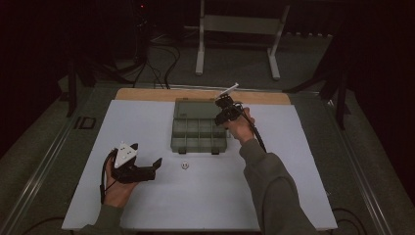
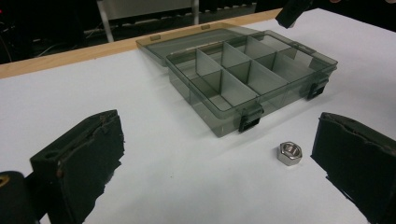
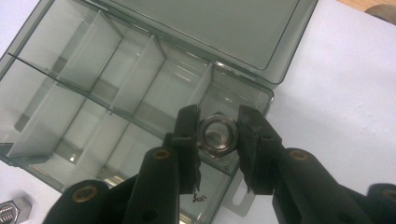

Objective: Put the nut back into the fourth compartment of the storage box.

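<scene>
White table (image 1: pixel 147 196), with a smoky plastic box (image 1: pixel 198 133) lying open near its far middle, lid flat behind, compartments bare. Sorting nuts into that box, by the look of it, with one nut mid-delivery.

Right gripper (image 3: pixel 218 135) clenched on a steel nut (image 3: pixel 217 134), hovering over the box's right-hand end, above a compartment beside the hinge line; seen from above at the box's far right corner (image 1: pixel 226 108). Nut pinched flat-to-flat between both pads, clear of the dividers.

Left gripper (image 2: pixel 219 158) resting released in front of the box, well toward its left, jaws spread wide with nothing between the pads; same gripper in the high view (image 1: pixel 147 169).

Second nut (image 2: pixel 290 153) lying on the table just in front of the box's front wall, close to its right latch, near the inner face of one left jaw.

Next, probably: lower into the chosen compartment, keep clear of the divider walls, then ease the jaws apart so the nut drops without bouncing out. After that, likely the loose nut in front of the box.
</scene>
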Demonstrator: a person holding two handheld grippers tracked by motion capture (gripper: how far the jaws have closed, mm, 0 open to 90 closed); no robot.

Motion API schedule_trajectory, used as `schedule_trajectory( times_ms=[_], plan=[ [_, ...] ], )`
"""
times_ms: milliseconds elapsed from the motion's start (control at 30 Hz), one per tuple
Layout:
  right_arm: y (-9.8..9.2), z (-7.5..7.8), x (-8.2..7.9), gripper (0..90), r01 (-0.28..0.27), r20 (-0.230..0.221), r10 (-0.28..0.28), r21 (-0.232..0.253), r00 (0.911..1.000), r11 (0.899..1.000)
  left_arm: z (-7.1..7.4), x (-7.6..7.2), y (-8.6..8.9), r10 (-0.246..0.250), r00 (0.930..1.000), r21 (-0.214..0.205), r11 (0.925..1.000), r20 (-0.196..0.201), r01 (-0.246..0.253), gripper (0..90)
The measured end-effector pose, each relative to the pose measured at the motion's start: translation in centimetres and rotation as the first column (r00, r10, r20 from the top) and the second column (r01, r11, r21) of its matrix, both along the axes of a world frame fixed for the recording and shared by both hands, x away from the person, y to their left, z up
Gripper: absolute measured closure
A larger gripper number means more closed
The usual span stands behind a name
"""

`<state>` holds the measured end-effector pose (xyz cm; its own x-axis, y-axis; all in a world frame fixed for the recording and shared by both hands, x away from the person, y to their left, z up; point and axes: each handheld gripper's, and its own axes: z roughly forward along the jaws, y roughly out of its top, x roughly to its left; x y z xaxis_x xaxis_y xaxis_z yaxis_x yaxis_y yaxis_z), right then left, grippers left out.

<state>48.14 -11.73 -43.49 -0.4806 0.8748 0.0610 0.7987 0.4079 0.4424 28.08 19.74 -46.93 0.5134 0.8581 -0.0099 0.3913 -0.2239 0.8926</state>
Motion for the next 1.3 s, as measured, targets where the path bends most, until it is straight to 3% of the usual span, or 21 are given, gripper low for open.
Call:
schedule_trajectory(
  times_ms=[833,1033,1300],
  plan=[
    [-0.2,-1.3,0.3,68.8,0.017,0.004,-0.017,-0.016,0.9998,1.000,0.0,0.0,0.1,0.002,1.0000,-0.002,1.0000,0.000,-0.002,2.4],
    [-0.6,-1.5,0.2,46.4,0.027,-0.004,-0.027,0.017,0.9996,0.999,0.0,0.0,0.0,0.001,1.0000,-0.001,1.0000,0.000,-0.001,2.4],
    [-0.7,-0.7,-1.0,29.7,-0.023,0.050,0.022,0.035,0.9985,0.999,0.0,0.0,0.0,0.001,1.0000,0.000,1.0000,0.000,-0.001,2.4]
  ],
)
